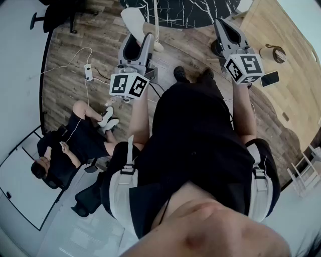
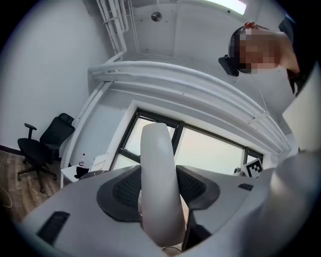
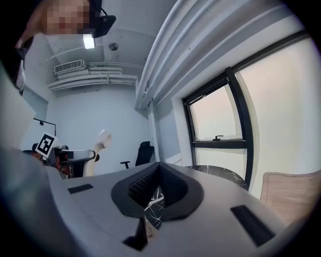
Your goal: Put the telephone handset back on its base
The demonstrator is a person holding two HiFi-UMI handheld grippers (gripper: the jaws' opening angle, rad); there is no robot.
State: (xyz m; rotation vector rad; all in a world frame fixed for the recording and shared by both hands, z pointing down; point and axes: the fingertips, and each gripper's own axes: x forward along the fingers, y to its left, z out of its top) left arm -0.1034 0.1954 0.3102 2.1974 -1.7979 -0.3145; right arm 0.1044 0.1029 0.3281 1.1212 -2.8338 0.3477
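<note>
Left gripper (image 1: 138,45): the fingers (image 2: 125,193) are closed on the white telephone handset (image 2: 158,170), one dark ribbed pad pressing on each side. In the left gripper view the handset stands upright between the pads and rises well above them. In the head view the handset (image 1: 134,20) projects from the far end of this gripper, over the wooden floor (image 1: 65,95) and just beside the near edge of the dark marbled surface (image 1: 185,12).

Right gripper (image 1: 228,30): the fingers (image 3: 145,185) are closed tip to tip with nothing between them. This gripper sits to the right of the left gripper, well apart from the handset.

Surroundings: a wooden surface (image 1: 281,45) at the far right carries a lidded cup (image 1: 274,53) and a dark smartphone (image 1: 270,79). A seated person (image 1: 75,145) occupies a black chair at the left.
</note>
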